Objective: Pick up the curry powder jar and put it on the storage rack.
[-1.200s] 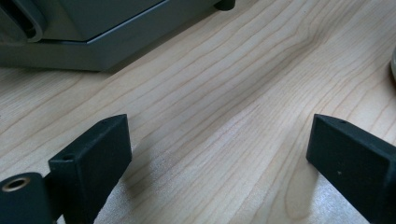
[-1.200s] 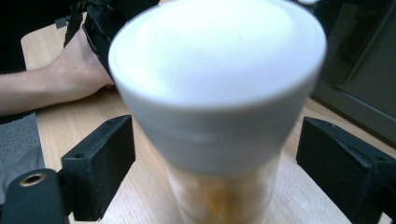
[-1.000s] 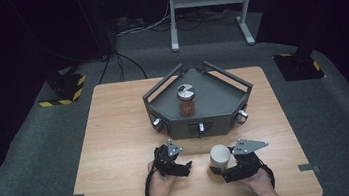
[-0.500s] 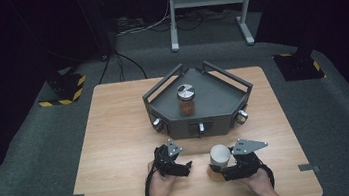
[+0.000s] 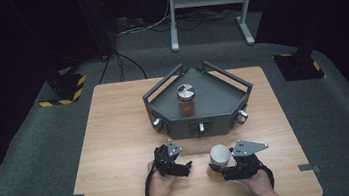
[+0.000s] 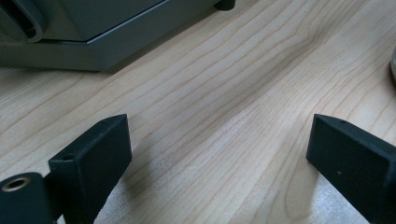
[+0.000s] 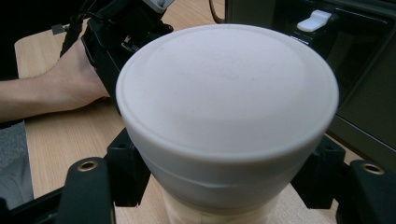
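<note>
A jar with a white lid (image 5: 219, 155) stands on the wooden table (image 5: 116, 135) near its front edge. My right gripper (image 5: 218, 169) reaches it from the right. Its jaws have just been closing, and in the right gripper view they press on both sides of the jar (image 7: 227, 107) just below the lid. My left gripper (image 5: 183, 168) rests low on the table left of the jar. In its own view the left gripper (image 6: 219, 154) stands open over bare wood, with nothing between its jaws.
A dark grey tray (image 5: 213, 104) with raised handles stands at the middle of the table, and a brown spice jar with a silver lid (image 5: 186, 100) is upright inside it. The tray's front wall (image 7: 364, 84) is close behind the held jar. Black floor surrounds the table.
The right gripper's jaws have drawn in around the white-lidded jar. Both hands have kept their places.
</note>
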